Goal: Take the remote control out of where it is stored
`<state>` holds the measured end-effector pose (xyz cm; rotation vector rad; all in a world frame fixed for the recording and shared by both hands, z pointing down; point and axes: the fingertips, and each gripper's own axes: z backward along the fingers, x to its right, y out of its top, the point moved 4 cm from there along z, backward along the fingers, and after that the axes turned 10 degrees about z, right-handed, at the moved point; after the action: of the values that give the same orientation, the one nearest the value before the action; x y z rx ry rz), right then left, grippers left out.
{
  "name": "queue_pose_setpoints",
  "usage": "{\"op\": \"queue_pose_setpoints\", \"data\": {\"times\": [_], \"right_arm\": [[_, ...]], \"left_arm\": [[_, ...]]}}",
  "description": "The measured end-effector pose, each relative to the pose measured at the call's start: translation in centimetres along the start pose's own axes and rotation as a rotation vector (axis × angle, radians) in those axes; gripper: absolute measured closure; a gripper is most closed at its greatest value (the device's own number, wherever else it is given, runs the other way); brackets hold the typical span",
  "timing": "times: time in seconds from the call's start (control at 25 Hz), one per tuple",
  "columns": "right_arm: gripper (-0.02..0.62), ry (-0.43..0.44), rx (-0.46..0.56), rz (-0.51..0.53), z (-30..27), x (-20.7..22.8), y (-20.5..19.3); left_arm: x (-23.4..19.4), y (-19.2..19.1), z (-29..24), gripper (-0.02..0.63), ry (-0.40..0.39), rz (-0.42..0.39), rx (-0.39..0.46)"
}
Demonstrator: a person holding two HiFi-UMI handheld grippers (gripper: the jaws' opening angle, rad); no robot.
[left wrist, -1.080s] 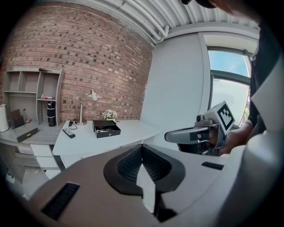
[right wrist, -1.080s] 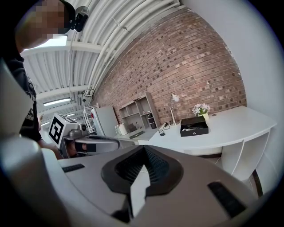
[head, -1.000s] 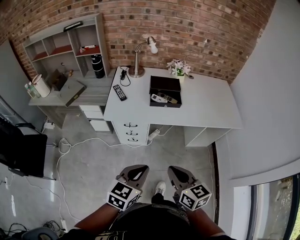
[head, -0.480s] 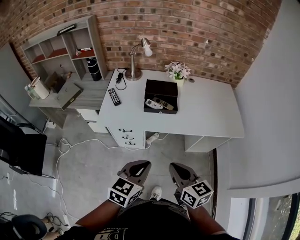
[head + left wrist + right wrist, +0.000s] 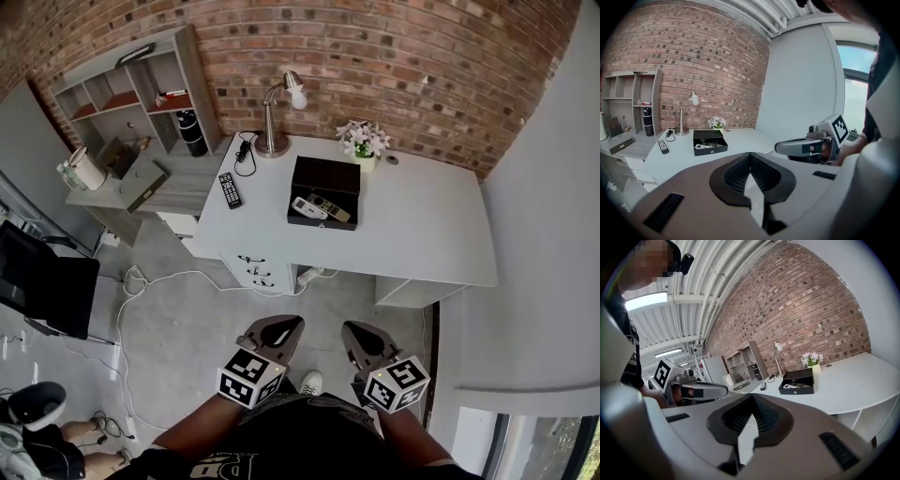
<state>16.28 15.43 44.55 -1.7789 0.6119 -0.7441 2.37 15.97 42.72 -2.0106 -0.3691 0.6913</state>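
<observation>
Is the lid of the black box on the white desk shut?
No, the black box stands open, with a white remote visible inside.

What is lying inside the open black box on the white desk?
Two remotes lie side by side: a white remote and a darker remote. The floor of the black box under them is covered.

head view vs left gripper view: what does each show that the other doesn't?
Head view only: the white cable on the floor and a shoe. Left gripper view only: the window, ceiling beams, and a close look along the shut, empty left tongs. Both: white desk, open black box, lamp, flowers, right tongs.
</observation>
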Motion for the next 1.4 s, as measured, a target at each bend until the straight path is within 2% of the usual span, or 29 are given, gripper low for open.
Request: {"op": "queue_pose_setpoints", "data": {"times": [0.4, 0.8, 1.4], "right_arm": [[0.591, 0.010, -0.021, -0.015, -2.5, 1.7, -0.6], [0.591, -0.025, -0.063, -0.009, -6.5, 4.2, 0.7], [0.591, -0.061, -0.139, -0.005, -16.1, 8.0, 4.0]], "left_arm": [[-2.7, -0.2, -1.0, 0.600, 0.037, 0.021, -0.023], [-6.2, 2.6, -4.6, 0.600, -0.019, -0.004, -0.031], [-15.0, 8.3, -9.4, 0.600, -0.085, -0.020, -0.046]]}}
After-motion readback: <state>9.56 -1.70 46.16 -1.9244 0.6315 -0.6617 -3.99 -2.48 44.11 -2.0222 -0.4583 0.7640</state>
